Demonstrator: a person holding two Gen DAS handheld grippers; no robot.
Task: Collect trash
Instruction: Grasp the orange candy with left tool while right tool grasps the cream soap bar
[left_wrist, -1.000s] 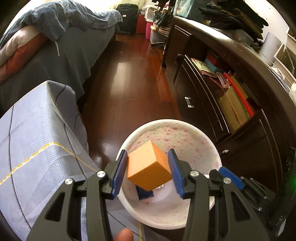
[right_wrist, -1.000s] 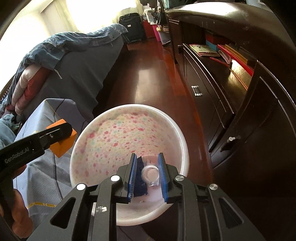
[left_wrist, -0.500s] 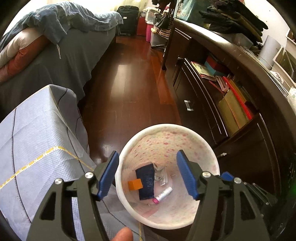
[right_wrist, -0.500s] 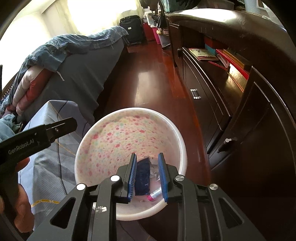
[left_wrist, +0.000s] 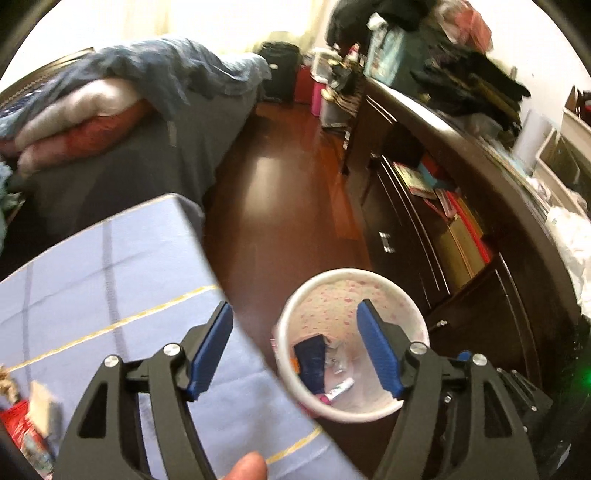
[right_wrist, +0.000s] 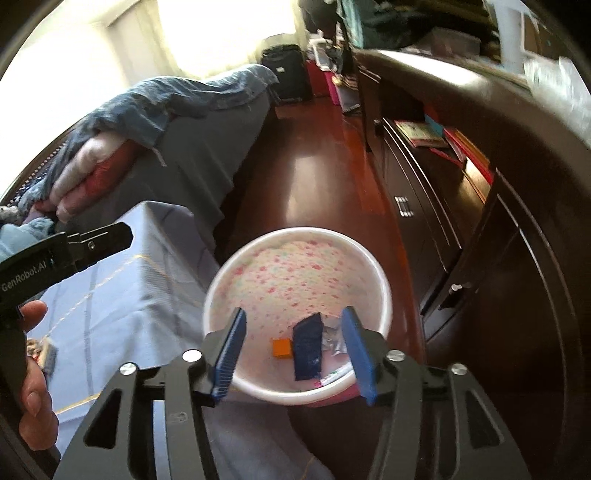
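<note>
1. Hovering between drops: both tongs are spread wide and hold nothing, so judged from this the step in hand is fetching the next piece of trash.
2. Left tongs (left_wrist: 293, 349) sit over the edge of the tabletop (left_wrist: 110, 266), which has a blue checked cloth; right tongs (right_wrist: 295, 350) hang above the bin (right_wrist: 384, 291).
3. Bin is a white tub with a pink-flecked lining, standing on the floor (left_wrist: 280, 206) just beside the tabletop.
4. Trash already inside: orange block (right_wrist: 281, 348), dark blue wrapper (right_wrist: 308, 345), crumpled silver foil (right_wrist: 332, 339), small pink-tipped tube (right_wrist: 334, 376).
5. More clutter shows at the near-left corner of the tabletop (left_wrist: 26, 424): something red and a pale blurred item, too smeared to identify.
6. Next move likely calls for swinging a pair of tongs back over the tabletop toward that clutter, lining up on one item, closing on it.
7. Left view is motion-blurred; exact target cannot be told.
</note>
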